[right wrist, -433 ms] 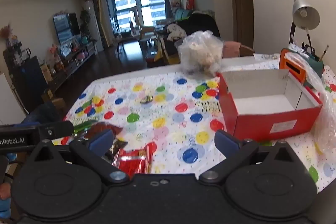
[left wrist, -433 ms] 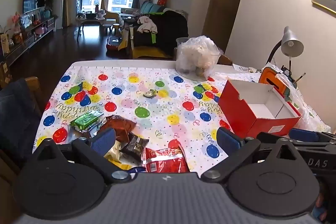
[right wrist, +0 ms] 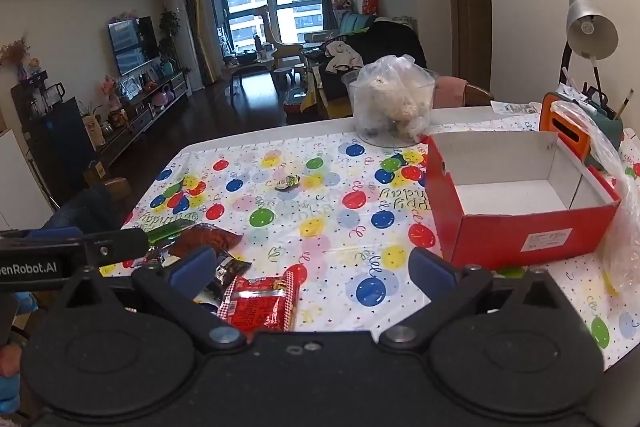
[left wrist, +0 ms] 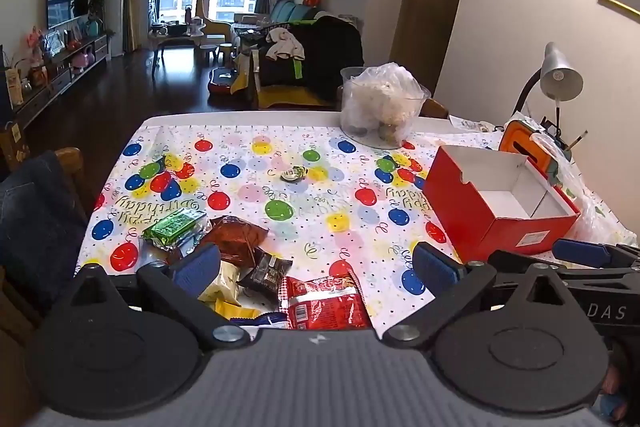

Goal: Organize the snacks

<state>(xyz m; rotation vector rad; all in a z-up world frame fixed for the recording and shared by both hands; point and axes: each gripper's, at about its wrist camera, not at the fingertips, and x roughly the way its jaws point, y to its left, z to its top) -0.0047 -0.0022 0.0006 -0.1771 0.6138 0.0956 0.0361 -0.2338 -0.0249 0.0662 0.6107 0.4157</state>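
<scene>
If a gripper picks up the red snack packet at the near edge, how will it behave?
The red snack packet looks like thin glossy film, so it probably flexes and may slip. It lies flat, so it is unlikely to roll, and it seems light for its size.

Snacks at the near left, box at the right

A heap of snack packets (left wrist: 256, 275) lies at the counter's (left wrist: 320, 223) near left edge; the open box (left wrist: 500, 203) stands well apart to the right. Behind the box — toward the far edge — sits a bagged bowl (left wrist: 380, 107). One small wrapped sweet (left wrist: 294, 173) lies alone mid-counter, between heap and bowl; a lamp (left wrist: 556, 75) stands far right.
</scene>
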